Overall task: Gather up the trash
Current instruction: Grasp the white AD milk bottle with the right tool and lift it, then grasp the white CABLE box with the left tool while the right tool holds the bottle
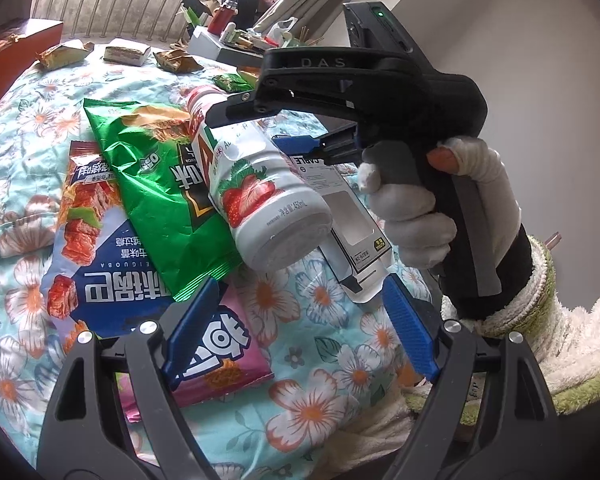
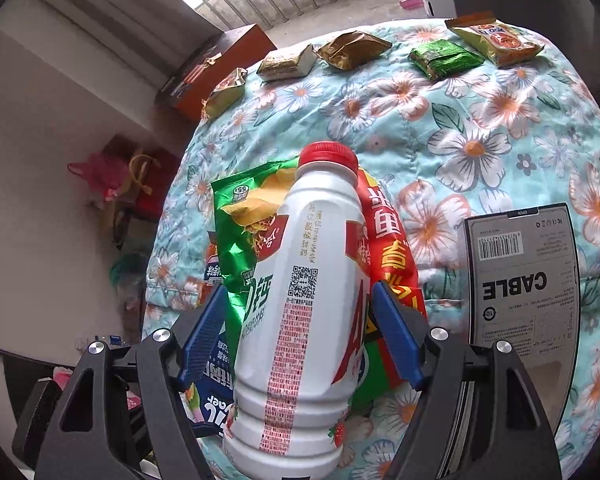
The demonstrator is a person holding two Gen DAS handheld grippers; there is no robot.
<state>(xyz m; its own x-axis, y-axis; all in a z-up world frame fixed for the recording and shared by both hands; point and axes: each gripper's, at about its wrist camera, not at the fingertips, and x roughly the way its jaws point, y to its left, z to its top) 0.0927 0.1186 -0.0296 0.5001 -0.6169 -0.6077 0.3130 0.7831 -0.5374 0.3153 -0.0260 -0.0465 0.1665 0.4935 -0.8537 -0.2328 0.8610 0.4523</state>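
Bed: covered by a turquoise quilt printed with white and orange flowers [image 2: 460,148], carrying all the litter.
Brown cardboard box [image 2: 220,64]: at the far left corner, beside the bed's edge.
Left gripper [image 1: 300,284]: black frame, blue pads, jaws wide apart and holding nothing, low over the near part of the quilt; left pad above a pink snack bag [image 1: 228,360].
Right gripper [image 2: 300,286]: held in a white-gloved hand [image 1: 412,216], tilted down at the pile; jaws apart around the bottle. Right pad against the bottle's side, with a strip of green bag showing between the left pad and the bottle, so not clamped.
Grey and white flat carton marked CABLE [image 2: 528,280]: lying flat on the quilt, right of the bottle.
Green foil crisp bag [image 1: 152,184]: in the pile at the middle of the bed, partly under the bottle, overlapping the blue bag.
Blue snack bag with a meat-skewer picture [image 1: 112,280]: lowest in the pile, left of the green bag.
Red snack bag with yellow lettering [image 2: 388,240]: under the bottle's right side.
White plastic milk-drink bottle with a red cap and strawberry label [image 2: 300,300]: lying tilted across the bags, cap toward the far side, base toward the near side, between the right gripper's jaws.
Small wrappers: in a row along the far edge, among them a crumpled gold one [image 2: 356,50] and a folded green one [image 2: 444,58], well apart from the pile.
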